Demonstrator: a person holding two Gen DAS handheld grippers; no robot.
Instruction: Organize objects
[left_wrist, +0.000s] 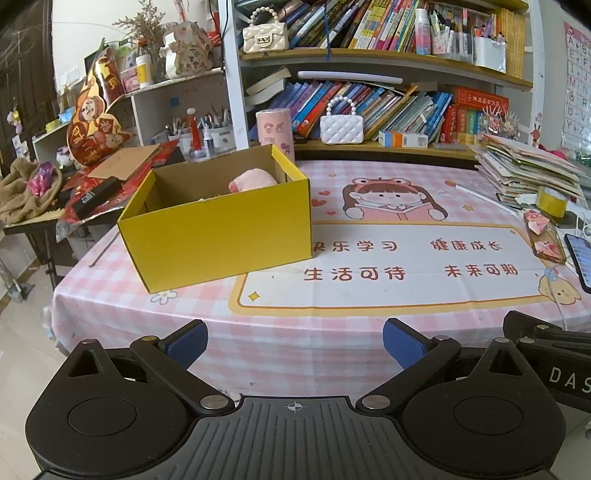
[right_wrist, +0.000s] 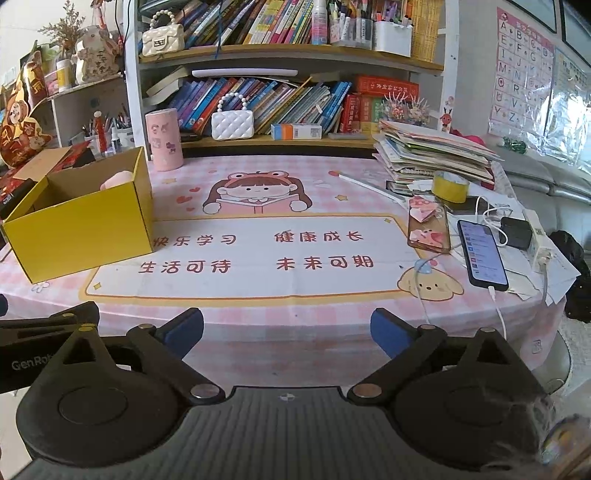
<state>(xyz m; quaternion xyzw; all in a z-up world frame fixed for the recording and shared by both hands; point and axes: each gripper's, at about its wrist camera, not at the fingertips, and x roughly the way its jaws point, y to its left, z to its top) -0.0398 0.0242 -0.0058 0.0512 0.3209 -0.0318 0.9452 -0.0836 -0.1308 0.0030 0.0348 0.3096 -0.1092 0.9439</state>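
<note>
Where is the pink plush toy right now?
The pink plush toy lies inside the open yellow box at its far end, on the table's left side in both wrist views, near the pink cylinder.

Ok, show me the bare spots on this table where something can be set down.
The printed centre of the tablecloth is free, between the yellow box and the phones. So is the checked strip along the near edge. The right side is crowded: book stack, tape roll, cables and charger.
</note>
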